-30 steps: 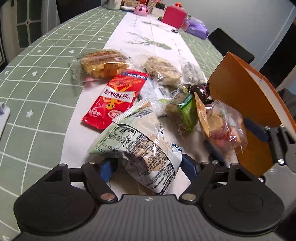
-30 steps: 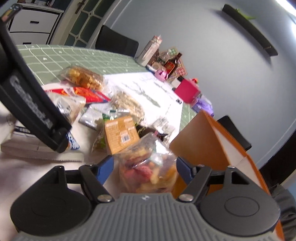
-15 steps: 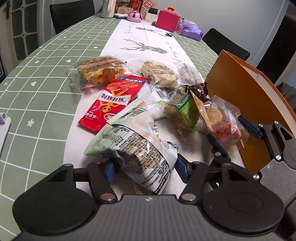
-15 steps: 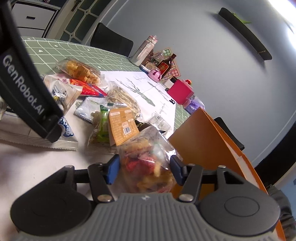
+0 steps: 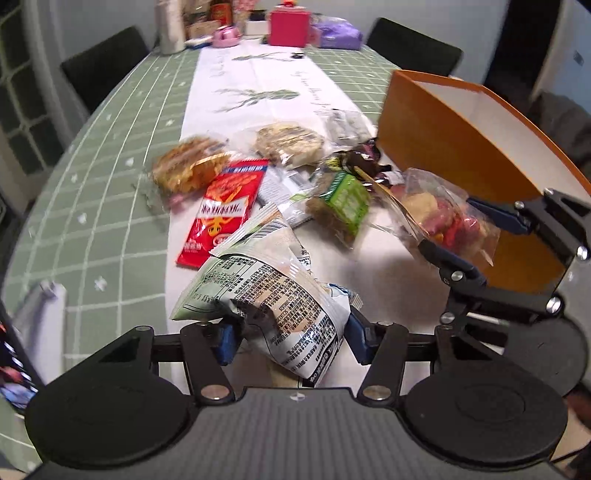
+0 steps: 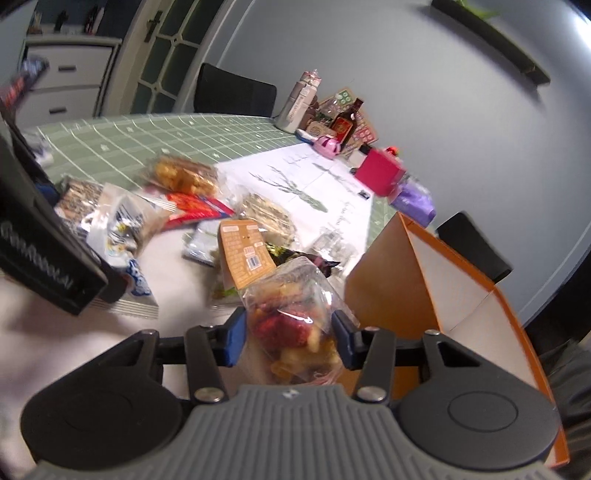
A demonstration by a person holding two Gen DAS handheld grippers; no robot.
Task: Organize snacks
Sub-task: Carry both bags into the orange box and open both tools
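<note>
Orange box (image 6: 388, 295) beside right jaws; I'm lifting both packets, jaws just closed: left gripper (image 5: 291, 338) clenching printed packet (image 5: 266, 291), right gripper (image 6: 291, 341) fruit bag (image 6: 295, 314).

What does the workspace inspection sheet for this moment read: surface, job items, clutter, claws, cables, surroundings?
Surface: green grid tablecloth with white runner.
Job's things: orange box open at the right; red packet, cookie bags and green packet loose on the runner.
Clutter: pink box, bottles, purple bag at the far end.
Claws: left claw has just closed on the printed snack bag; right claw has just closed on the clear mixed-snack bag.
Cables: nothing seen.
Surroundings: black chairs, grey wall, glazed door.
</note>
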